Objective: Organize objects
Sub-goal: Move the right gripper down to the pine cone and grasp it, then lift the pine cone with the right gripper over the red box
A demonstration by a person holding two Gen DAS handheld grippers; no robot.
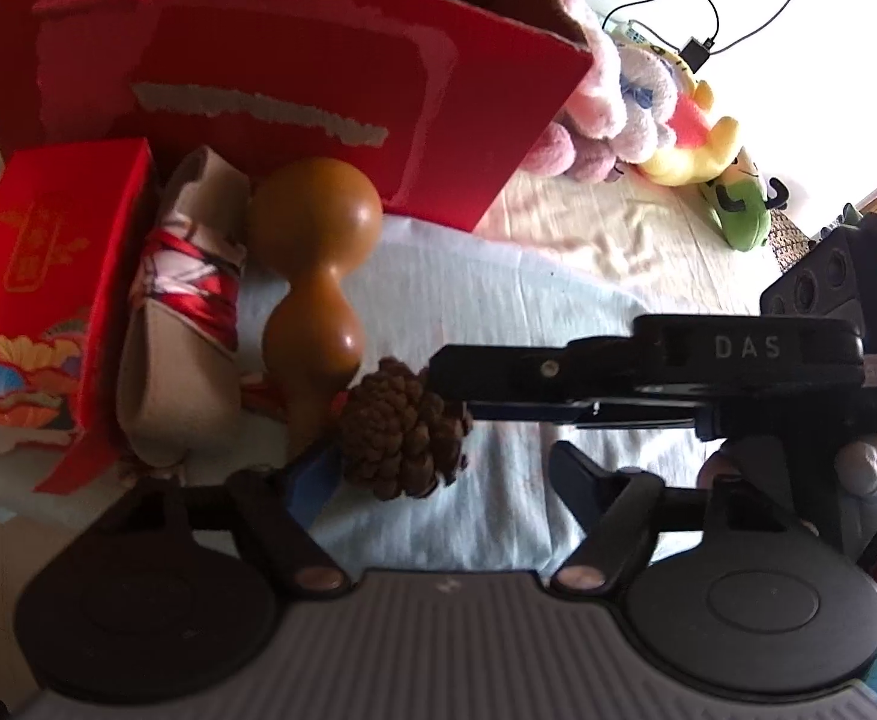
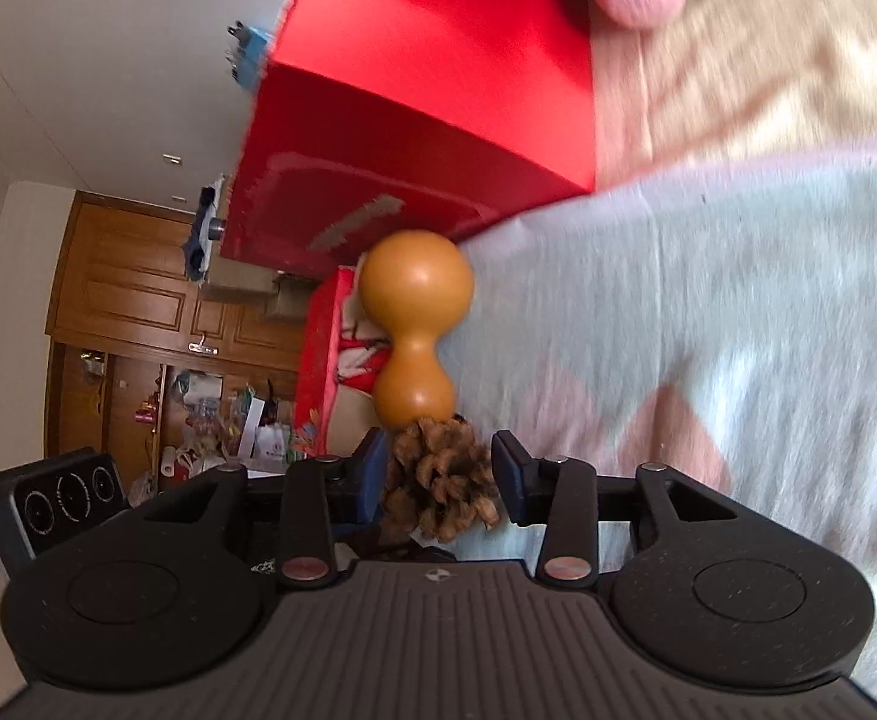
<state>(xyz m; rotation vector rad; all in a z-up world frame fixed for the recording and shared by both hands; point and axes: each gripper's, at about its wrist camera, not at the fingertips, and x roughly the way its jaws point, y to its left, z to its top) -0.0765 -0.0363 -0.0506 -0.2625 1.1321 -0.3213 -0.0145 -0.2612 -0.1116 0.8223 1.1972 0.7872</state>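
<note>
One pine cone (image 2: 441,489) sits between the right hand-held gripper's (image 2: 438,480) parted fingers, beside one gourd (image 2: 415,333) and two red boxes (image 1: 294,90).

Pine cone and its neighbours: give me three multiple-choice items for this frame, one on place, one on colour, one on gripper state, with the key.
1. Where is the pine cone?
A. inside the big red box
B. between the right gripper's fingers
C. on top of the plush toys

2. What colour is the gourd?
A. orange-brown
B. green
C. white

3. How does the right gripper stand?
A. wide open over bare cloth
B. out of view
C. fingers on either side of the pine cone

Key: 1 B, the right wrist view shows the cone between the two blue-padded fingers; 2 A, both views show a glossy orange-brown gourd; 3 C, a finger sits on each side of the cone, though firm contact is not clear.
</note>
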